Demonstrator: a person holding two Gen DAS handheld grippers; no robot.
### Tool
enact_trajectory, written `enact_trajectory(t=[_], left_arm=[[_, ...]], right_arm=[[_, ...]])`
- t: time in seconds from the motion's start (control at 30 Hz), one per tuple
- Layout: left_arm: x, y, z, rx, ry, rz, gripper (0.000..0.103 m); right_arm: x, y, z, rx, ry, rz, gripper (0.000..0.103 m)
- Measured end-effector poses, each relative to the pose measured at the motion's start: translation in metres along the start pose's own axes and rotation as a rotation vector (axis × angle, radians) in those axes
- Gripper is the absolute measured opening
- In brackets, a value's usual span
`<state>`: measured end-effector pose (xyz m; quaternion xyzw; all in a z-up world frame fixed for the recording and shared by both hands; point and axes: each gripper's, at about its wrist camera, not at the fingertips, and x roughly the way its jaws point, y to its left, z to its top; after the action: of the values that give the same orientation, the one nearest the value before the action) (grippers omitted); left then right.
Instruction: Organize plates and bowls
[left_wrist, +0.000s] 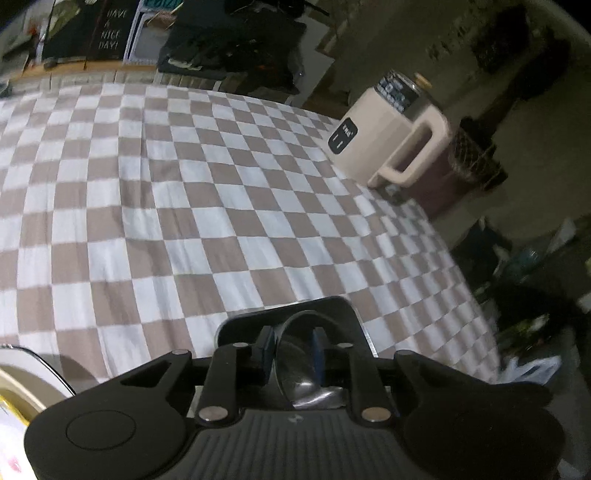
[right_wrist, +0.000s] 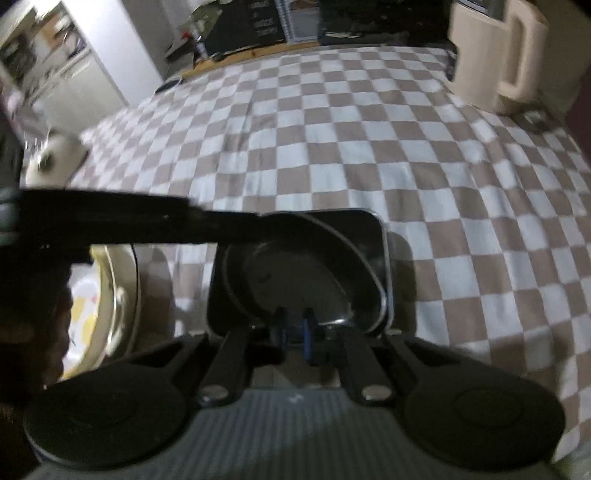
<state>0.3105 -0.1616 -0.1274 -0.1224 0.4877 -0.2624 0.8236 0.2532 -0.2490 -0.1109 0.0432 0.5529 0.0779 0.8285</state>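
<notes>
Clenched thin on the near rim of the dark bowl with the right gripper, bowl seemingly tilted inside the square black plate. Left gripper astride the rim too, pressing or slack, cannot tell. Likely to slip or land crooked from so narrow a pinch; cream patterned plate just beside, cream handled jug well apart on the checked cloth, neither blocking.
</notes>
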Motion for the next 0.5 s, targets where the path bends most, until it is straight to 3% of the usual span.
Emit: enact_trajectory(t=[0.2, 0.4, 0.5], left_arm=[[0.009, 0.013, 0.002, -0.066, 0.021, -0.006, 0.023], [0.015, 0.009, 0.007, -0.058, 0.005, -0.028, 0.023], [0.016, 0.005, 0.007, -0.028, 0.016, -0.002, 0.025]], right_arm=[[0.005, -0.006, 0.001, 0.020, 0.011, -0.017, 0.011], [-0.005, -0.023, 0.001, 0.078, -0.022, -0.025, 0.012], [-0.013, -0.033, 0.003, 0.122, -0.063, -0.029, 0.012]])
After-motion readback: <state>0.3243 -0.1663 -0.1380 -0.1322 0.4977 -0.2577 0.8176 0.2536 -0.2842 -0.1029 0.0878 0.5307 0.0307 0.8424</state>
